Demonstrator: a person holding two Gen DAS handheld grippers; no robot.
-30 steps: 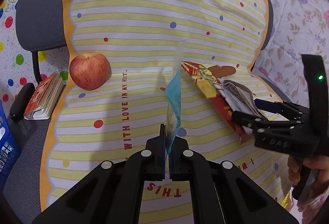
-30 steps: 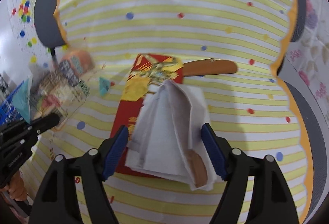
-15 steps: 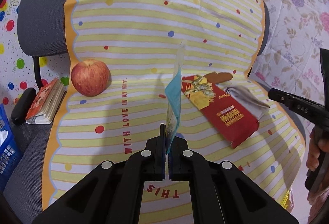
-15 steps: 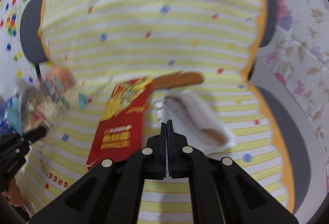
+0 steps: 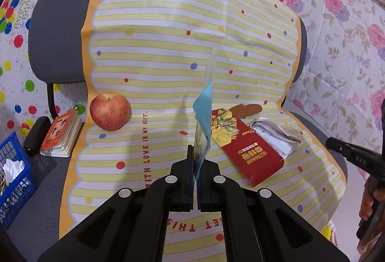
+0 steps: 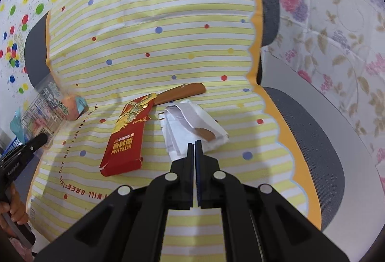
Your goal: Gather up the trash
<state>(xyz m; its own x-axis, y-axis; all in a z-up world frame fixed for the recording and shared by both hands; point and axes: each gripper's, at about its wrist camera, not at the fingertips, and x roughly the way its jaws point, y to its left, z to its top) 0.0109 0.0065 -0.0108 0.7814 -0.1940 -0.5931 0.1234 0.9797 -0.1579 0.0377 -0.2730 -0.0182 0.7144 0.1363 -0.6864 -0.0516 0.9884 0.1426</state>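
My left gripper (image 5: 196,158) is shut on a thin blue and clear plastic wrapper (image 5: 203,115), which stands up edge-on from the jaws. The right wrist view shows that wrapper (image 6: 41,108) at the far left, above the left gripper (image 6: 42,139). A white folded napkin (image 6: 190,124) with a brown scrap on it lies on the yellow striped cloth (image 6: 156,45). Beside it lies a red packet (image 6: 125,139). My right gripper (image 6: 195,144) is shut with nothing in it, just at the napkin's near edge. From the left wrist it shows as the right gripper (image 5: 330,141), apart from the napkin (image 5: 272,132).
The cloth covers a grey office chair (image 5: 60,28). An apple (image 5: 110,111) sits on the seat at the left. A brown wooden handle (image 6: 182,92) lies behind the red packet. A small notebook (image 5: 61,134), a black object (image 5: 36,135) and a blue basket (image 5: 14,180) are further left.
The right gripper's open jaws stood around the napkin; they closed and drew back to the right without it. The left gripper rose slightly with the wrapper.
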